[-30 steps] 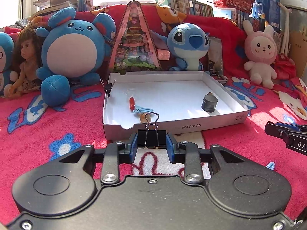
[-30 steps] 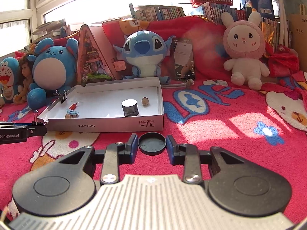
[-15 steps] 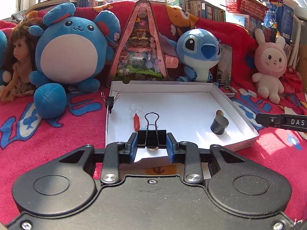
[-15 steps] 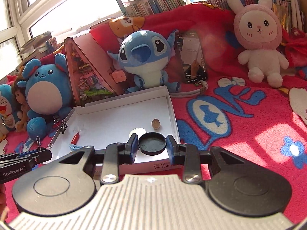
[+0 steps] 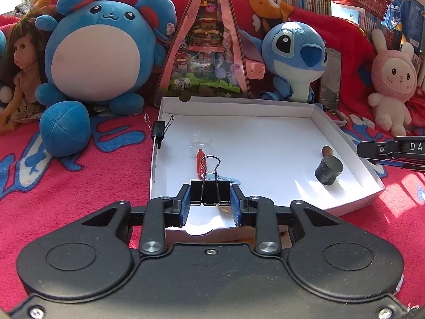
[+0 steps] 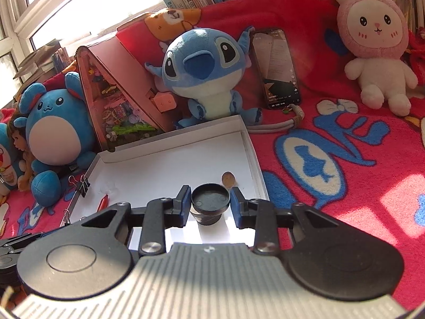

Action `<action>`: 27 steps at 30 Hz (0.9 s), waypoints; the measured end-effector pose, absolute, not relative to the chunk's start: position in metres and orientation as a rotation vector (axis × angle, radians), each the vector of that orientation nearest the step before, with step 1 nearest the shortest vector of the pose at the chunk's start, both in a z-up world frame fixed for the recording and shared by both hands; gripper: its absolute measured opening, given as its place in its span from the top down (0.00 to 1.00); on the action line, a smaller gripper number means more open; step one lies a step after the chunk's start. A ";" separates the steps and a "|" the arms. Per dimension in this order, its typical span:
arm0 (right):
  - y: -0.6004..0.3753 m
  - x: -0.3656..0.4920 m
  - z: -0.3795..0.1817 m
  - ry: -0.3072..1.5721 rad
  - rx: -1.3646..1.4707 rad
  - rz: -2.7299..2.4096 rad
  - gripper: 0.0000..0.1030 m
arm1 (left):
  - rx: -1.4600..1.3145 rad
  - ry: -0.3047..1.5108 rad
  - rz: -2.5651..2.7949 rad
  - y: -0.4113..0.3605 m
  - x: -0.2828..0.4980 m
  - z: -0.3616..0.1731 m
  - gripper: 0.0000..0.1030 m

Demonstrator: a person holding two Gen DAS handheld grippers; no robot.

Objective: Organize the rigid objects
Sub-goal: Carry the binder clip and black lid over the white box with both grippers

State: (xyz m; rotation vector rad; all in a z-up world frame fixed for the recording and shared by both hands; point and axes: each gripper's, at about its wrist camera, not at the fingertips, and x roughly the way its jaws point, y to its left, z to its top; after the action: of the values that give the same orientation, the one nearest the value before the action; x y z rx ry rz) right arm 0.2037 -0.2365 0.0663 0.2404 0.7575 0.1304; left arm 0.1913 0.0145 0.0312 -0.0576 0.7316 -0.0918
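Over the near edge of the white box, left gripper squeezing a black binder clip between its blue pads, wire loop sticking up. Inside the box, just past the clip, a red pen-like thing and a clear little dish. On the box's left wall, a second black clip. Near the box's right wall, a dark round pot beside a brown stopper. Over the box's right part, right gripper pinching a black round lid, with the dark pot right under it. Behind the box, a blue plush, a phone, a pink bunny.
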 end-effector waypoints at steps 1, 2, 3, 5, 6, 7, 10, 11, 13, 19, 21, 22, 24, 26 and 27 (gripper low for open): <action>-0.236 0.206 0.066 0.763 0.241 0.132 0.64 | -0.057 0.733 -0.090 0.015 0.193 0.030 0.71; -0.236 0.208 0.065 0.769 0.241 0.135 0.64 | -0.057 0.734 -0.088 0.014 0.194 0.029 0.71; -0.236 0.210 0.065 0.774 0.242 0.137 0.64 | -0.056 0.736 -0.086 0.014 0.195 0.028 0.71; -0.235 0.215 0.064 0.784 0.239 0.136 0.64 | -0.054 0.739 -0.082 0.014 0.197 0.027 0.71; -0.234 0.217 0.064 0.788 0.237 0.135 0.64 | -0.054 0.740 -0.081 0.014 0.198 0.026 0.71; -0.233 0.219 0.063 0.791 0.234 0.134 0.64 | -0.053 0.741 -0.080 0.013 0.199 0.025 0.71; -0.229 0.224 0.061 0.802 0.223 0.137 0.64 | -0.053 0.745 -0.078 0.013 0.201 0.023 0.71; -0.227 0.226 0.060 0.810 0.217 0.138 0.64 | -0.052 0.746 -0.078 0.013 0.201 0.023 0.71; -0.224 0.230 0.056 0.823 0.208 0.139 0.64 | -0.049 0.747 -0.075 0.012 0.202 0.021 0.71; -0.209 0.241 0.047 0.855 0.121 0.131 0.64 | -0.040 0.741 -0.067 0.012 0.205 0.020 0.71; -0.206 0.242 0.046 0.857 0.101 0.130 0.64 | -0.040 0.737 -0.064 0.013 0.206 0.019 0.71; -0.205 0.243 0.046 0.858 0.091 0.130 0.64 | -0.039 0.736 -0.062 0.013 0.207 0.018 0.71; -0.203 0.243 0.045 0.862 0.080 0.133 0.64 | -0.041 0.741 -0.058 0.014 0.209 0.016 0.71; -0.201 0.243 0.045 0.862 0.066 0.136 0.64 | -0.042 0.744 -0.052 0.015 0.212 0.014 0.71; -0.200 0.243 0.045 0.861 0.061 0.138 0.64 | -0.042 0.744 -0.051 0.015 0.212 0.013 0.71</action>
State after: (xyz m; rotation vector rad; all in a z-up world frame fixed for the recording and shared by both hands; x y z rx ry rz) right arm 0.2430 -0.1999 0.0454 0.0611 0.8615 0.1376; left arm 0.2124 0.0150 0.0133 -0.0421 0.7443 -0.0508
